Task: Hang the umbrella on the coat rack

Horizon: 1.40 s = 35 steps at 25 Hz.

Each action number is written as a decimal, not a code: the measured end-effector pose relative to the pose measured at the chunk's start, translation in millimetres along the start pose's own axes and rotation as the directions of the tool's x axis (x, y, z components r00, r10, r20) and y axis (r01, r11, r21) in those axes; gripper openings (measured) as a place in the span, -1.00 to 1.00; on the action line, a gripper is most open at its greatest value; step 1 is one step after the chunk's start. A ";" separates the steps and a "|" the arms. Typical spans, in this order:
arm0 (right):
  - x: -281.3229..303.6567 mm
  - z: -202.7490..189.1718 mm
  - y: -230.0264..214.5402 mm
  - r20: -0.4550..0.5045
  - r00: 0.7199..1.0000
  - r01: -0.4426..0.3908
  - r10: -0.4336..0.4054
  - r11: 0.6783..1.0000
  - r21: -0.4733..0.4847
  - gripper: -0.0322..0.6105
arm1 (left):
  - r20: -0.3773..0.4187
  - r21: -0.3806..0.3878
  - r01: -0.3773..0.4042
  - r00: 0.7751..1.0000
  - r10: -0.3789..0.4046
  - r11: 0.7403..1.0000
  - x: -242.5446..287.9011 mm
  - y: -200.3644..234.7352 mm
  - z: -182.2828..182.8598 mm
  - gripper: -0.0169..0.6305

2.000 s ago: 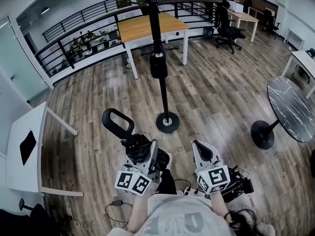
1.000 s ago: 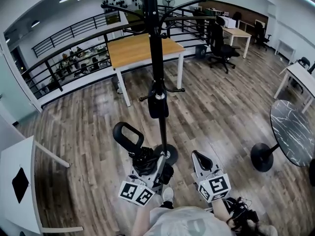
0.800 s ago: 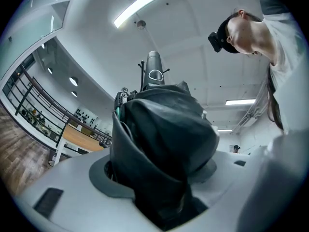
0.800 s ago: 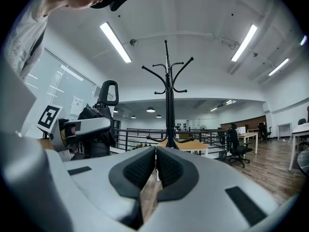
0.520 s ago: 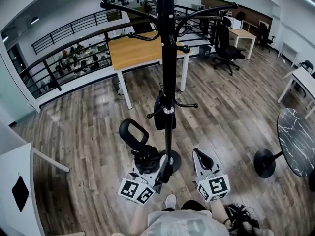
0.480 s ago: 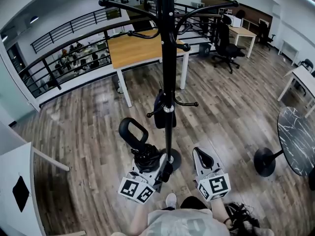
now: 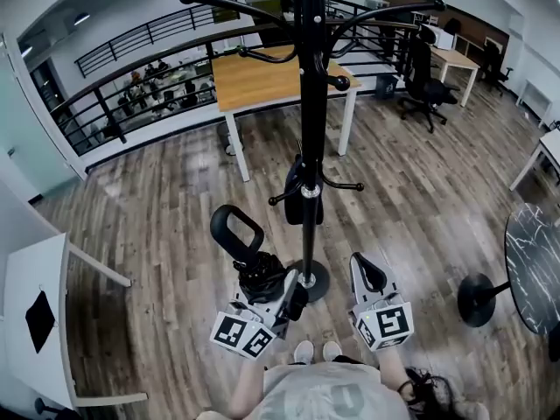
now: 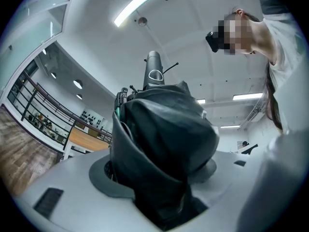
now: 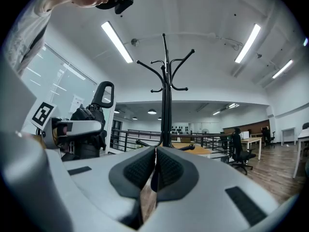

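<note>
The black coat rack [image 7: 308,129] stands straight ahead, its round base [image 7: 317,280] on the floor between my two grippers. My left gripper [image 7: 269,294] is shut on the folded black umbrella [image 7: 259,274], whose loop handle [image 7: 233,229] sticks up and to the left of the pole. In the left gripper view the umbrella's fabric [image 8: 161,144] fills the space between the jaws. My right gripper [image 7: 368,276] sits just right of the base, shut and holding nothing. The right gripper view has the coat rack [image 9: 165,95] dead ahead with its curved hooks up top, and the umbrella [image 9: 91,124] at the left.
A small black bag [image 7: 294,201] hangs from a low hook on the pole. Behind the rack are a wooden table [image 7: 262,75], a black railing [image 7: 131,81] and an office chair [image 7: 427,73]. A dark round table [image 7: 535,256] is at the right, a white table [image 7: 39,300] at the left.
The coat rack has come much closer and now stands between the grippers. Both grippers kept their grip state, and the umbrella stays in the left one.
</note>
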State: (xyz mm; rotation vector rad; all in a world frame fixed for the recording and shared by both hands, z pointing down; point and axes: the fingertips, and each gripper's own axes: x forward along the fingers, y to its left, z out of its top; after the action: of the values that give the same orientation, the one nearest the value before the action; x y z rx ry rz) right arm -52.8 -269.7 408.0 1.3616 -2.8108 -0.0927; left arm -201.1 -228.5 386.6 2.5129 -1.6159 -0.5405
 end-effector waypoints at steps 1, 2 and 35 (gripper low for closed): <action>0.8 2.0 -1.8 0.003 1.000 -0.007 0.007 1.000 -0.009 -0.80 | 0.007 0.004 -0.010 1.000 0.010 1.000 0.7 -1.1 1.0 -0.05; 2.2 3.0 -4.0 0.006 1.000 -0.013 0.013 1.000 -0.013 -0.80 | 0.013 0.007 -0.019 1.000 0.019 1.000 2.0 -1.5 1.0 -0.05; -12.3 20.0 -53.9 0.067 0.997 0.029 -0.032 0.999 0.039 -0.80 | -0.087 0.032 0.367 0.928 -0.363 0.930 109.9 -100.6 51.6 -0.05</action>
State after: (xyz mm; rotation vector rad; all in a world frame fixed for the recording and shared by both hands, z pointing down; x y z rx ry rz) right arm -3.8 -292.5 384.8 1.4369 -2.8616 -0.0878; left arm -91.9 -278.7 284.6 2.8487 -1.1473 -0.4307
